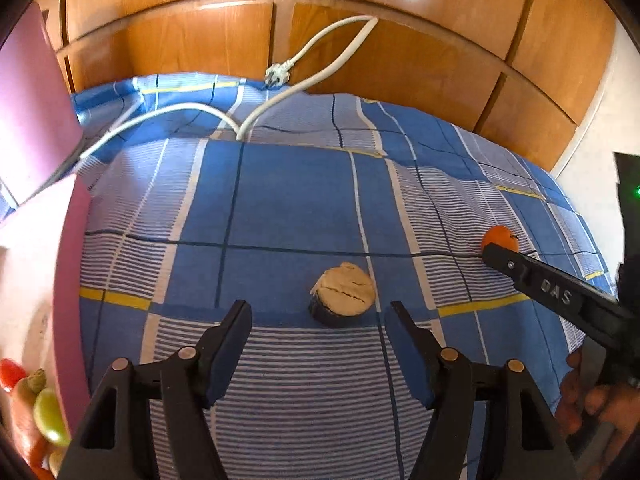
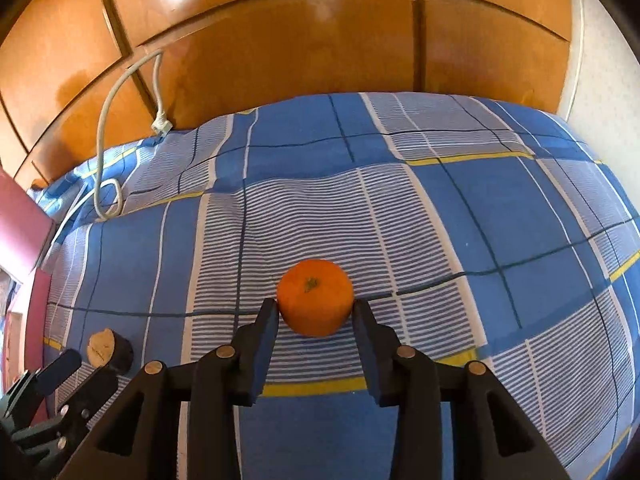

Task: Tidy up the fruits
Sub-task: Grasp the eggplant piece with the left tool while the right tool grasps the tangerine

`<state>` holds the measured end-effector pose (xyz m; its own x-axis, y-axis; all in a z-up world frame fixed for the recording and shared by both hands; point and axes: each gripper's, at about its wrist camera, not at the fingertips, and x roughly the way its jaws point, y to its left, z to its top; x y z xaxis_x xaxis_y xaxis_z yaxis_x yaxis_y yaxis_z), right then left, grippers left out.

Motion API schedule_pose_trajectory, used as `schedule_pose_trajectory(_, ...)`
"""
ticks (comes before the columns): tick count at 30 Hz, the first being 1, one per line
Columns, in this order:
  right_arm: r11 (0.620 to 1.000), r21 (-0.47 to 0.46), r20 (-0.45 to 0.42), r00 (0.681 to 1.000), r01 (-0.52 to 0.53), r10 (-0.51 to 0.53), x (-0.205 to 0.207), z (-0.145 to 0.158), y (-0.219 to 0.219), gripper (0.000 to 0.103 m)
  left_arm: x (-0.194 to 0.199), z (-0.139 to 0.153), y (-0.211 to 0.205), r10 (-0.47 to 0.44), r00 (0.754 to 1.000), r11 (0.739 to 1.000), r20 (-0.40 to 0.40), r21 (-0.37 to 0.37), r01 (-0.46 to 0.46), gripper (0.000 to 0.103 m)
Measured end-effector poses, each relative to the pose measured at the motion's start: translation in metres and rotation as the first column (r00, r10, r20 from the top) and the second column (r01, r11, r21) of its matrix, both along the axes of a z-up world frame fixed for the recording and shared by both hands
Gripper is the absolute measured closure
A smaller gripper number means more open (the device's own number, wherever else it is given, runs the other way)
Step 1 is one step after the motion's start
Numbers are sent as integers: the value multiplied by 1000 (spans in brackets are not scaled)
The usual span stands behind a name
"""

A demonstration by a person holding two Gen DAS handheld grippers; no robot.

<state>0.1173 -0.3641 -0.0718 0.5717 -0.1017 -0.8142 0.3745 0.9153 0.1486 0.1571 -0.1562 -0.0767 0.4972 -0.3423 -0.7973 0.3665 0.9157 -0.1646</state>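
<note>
An orange (image 2: 316, 297) lies on the blue checked cloth (image 2: 440, 240). My right gripper (image 2: 315, 307) has its two pads at the orange's left and right sides, touching or nearly touching it. In the left wrist view the orange (image 1: 501, 239) sits at the far right, half hidden behind the right gripper's finger (image 1: 520, 270). My left gripper (image 1: 320, 312) is open and empty, just short of a dark-skinned cut piece with a beige face (image 1: 343, 294). That piece also shows in the right wrist view (image 2: 109, 350).
A pink container (image 1: 68, 264) at the left holds red, green and orange produce (image 1: 36, 408). A white cable with a plug (image 1: 276, 74) lies at the cloth's far edge. Wooden cabinet doors (image 2: 320, 40) stand behind. A hand (image 1: 592, 400) holds the right gripper.
</note>
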Motion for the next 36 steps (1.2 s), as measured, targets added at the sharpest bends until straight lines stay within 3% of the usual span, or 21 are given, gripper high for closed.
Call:
schedule_pose_trajectory(8, 999, -13, 5, 999, -49, 49, -24, 4, 14, 66, 2, -1, -6, -42, 999, 998, -8, -42, 42, 70)
schedule_pose_trajectory(17, 998, -7, 32, 998, -57, 58, -47, 1, 22, 66, -23, 0, 5, -43, 999, 997, -20, -69, 42, 69)
schedule_pose_trajectory(21, 998, -16, 39, 998, -53, 53, -46, 2, 22, 65, -23, 0, 2, -46, 999, 998, -3, -47, 46, 51)
schedule_pose_trajectory(26, 999, -10, 36, 998, -45, 46, -44, -2, 20, 64, -16, -2, -5, -50, 999, 998, 10, -22, 50, 51)
schedule_pose_trajectory(28, 999, -7, 39, 998, -41, 41, -43, -4, 19, 63, -14, -3, -10, -61, 998, 998, 22, -2, 61, 51)
schedule_pose_trajectory(29, 999, -12, 40, 998, -39, 39, -43, -4, 19, 62, -13, -3, -11, -60, 998, 998, 25, -2, 60, 56)
schedule_pose_trajectory(30, 999, -16, 39, 999, -37, 38, -42, -4, 19, 62, -12, -3, -11, -56, 998, 998, 25, -3, 56, 70)
schedule_pose_trajectory(33, 999, -25, 33, 999, -32, 33, -40, -6, 20, 61, -13, -3, -9, -51, 998, 999, 26, -8, 51, 70)
schedule_pose_trajectory(36, 999, -21, 35, 999, -41, 41, -38, -7, 20, 53, -22, -2, -5, -51, 998, 998, 20, -23, 52, 71)
